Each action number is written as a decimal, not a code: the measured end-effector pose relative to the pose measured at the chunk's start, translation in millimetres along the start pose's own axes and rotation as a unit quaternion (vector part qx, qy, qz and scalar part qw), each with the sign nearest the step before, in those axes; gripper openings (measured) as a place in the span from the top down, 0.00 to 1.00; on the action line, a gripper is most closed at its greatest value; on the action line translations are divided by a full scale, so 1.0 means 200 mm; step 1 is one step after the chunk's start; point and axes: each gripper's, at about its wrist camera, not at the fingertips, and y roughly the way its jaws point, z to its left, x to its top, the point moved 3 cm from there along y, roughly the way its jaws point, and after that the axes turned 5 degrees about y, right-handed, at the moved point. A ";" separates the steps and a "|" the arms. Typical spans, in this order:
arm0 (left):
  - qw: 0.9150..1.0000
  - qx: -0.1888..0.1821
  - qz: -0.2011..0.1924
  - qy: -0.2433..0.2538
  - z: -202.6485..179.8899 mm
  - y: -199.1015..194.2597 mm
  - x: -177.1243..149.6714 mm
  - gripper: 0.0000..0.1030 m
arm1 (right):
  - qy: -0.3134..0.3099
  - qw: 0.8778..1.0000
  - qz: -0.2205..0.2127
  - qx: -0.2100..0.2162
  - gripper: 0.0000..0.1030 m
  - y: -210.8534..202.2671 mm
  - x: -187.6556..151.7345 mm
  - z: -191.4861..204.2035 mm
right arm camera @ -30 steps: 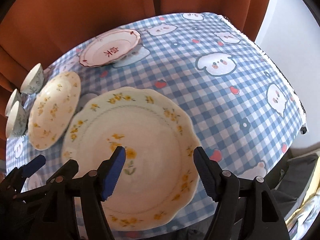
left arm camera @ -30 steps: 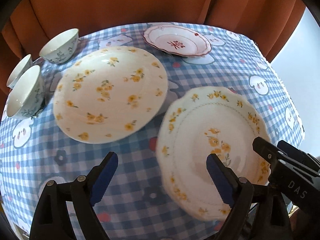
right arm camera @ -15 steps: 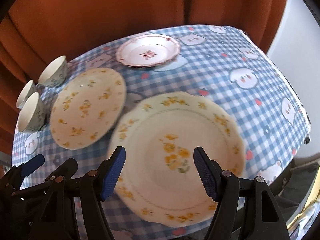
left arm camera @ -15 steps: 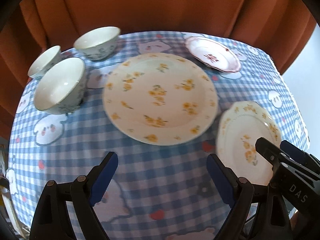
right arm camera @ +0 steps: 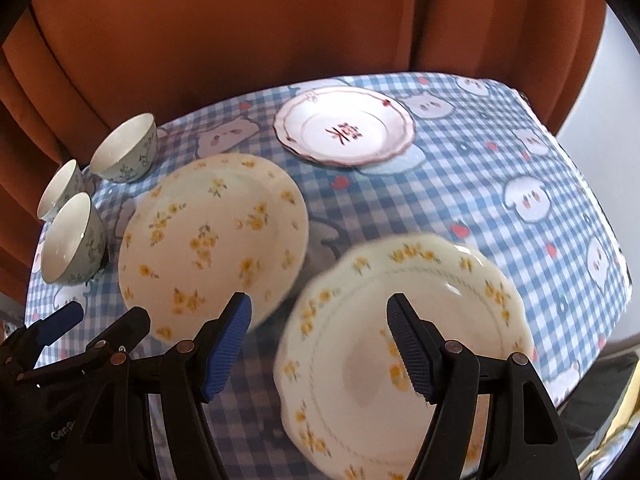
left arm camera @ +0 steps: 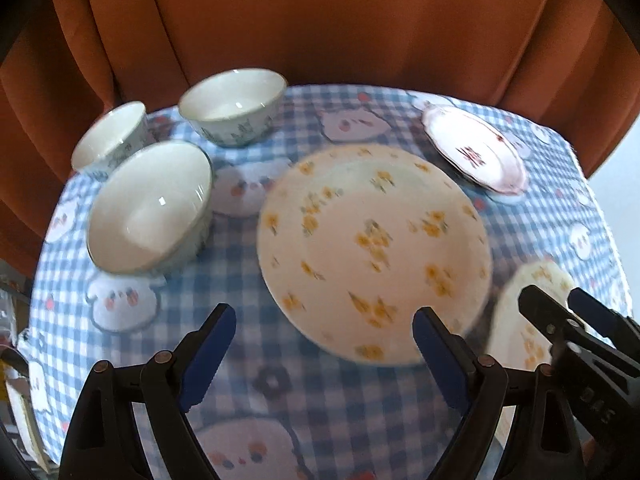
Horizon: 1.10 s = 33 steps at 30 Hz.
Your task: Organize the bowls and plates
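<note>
A round plate with yellow flowers (left arm camera: 372, 252) (right arm camera: 212, 236) lies mid-table. A scalloped yellow-flowered plate (right arm camera: 400, 340) (left arm camera: 532, 300) sits near the front right edge. A pink-rimmed plate with a red mark (left arm camera: 474, 154) (right arm camera: 344, 126) is at the back. Three white bowls stand at the left: a large one (left arm camera: 148, 208) (right arm camera: 72, 240), one behind it (left arm camera: 232, 106) (right arm camera: 124, 148) and one at the far left (left arm camera: 110, 136) (right arm camera: 60, 188). My left gripper (left arm camera: 324, 320) hovers open over the round plate's near rim, holding nothing. My right gripper (right arm camera: 319, 308) hovers open above the scalloped plate's left part, also holding nothing.
A blue checked cloth with cartoon prints (left arm camera: 280, 400) covers the table. An orange curtain (left arm camera: 320, 20) hangs close behind it. The table's right edge (right arm camera: 612, 300) drops off near the scalloped plate. The right gripper's tips (left arm camera: 560, 312) show at the left view's right side.
Both grippers have moved left across the table, still open. The bowls have come fully into the left view, and the scalloped plate has slid toward the right in both views.
</note>
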 end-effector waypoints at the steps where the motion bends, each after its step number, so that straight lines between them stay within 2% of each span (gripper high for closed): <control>1: 1.000 0.004 -0.004 0.000 0.01 0.01 0.02 0.11 | -0.003 1.000 -0.001 0.009 0.29 0.01 0.02 0.01; 10: 0.999 0.025 0.006 -0.036 0.11 0.19 0.14 0.11 | -0.019 0.999 -0.004 0.042 0.29 0.23 0.21 0.10; 14: 0.999 0.034 0.013 -0.040 0.12 0.26 0.14 0.12 | -0.024 0.999 -0.001 0.038 0.29 0.34 0.25 0.13; 18: 0.999 0.024 0.024 -0.040 0.11 0.33 0.15 0.14 | -0.030 0.999 0.003 0.037 0.29 0.43 0.29 0.15; 20: 0.999 0.021 0.025 -0.043 0.12 0.36 0.16 0.15 | -0.034 0.999 0.007 0.034 0.32 0.47 0.30 0.16; 22: 0.999 0.017 0.025 -0.045 0.13 0.38 0.17 0.16 | -0.035 0.998 0.017 0.040 0.42 0.52 0.31 0.16; 25: 0.998 0.018 0.035 -0.040 0.13 0.42 0.18 0.16 | -0.028 0.998 0.034 0.043 0.46 0.59 0.31 0.16; 27: 0.998 0.017 0.043 -0.040 0.13 0.44 0.17 0.22 | -0.028 0.998 0.035 0.041 0.47 0.61 0.30 0.17; 29: 0.998 0.009 0.045 -0.047 0.14 0.45 0.17 0.23 | -0.032 0.998 0.035 0.037 0.47 0.62 0.30 0.17; 30: 0.998 0.006 0.044 -0.049 0.14 0.45 0.17 0.28 | -0.034 0.998 0.036 0.035 0.47 0.63 0.30 0.18; 33: 0.998 0.008 0.040 -0.043 0.12 0.43 0.16 0.28 | -0.038 0.998 0.036 0.030 0.49 0.63 0.30 0.18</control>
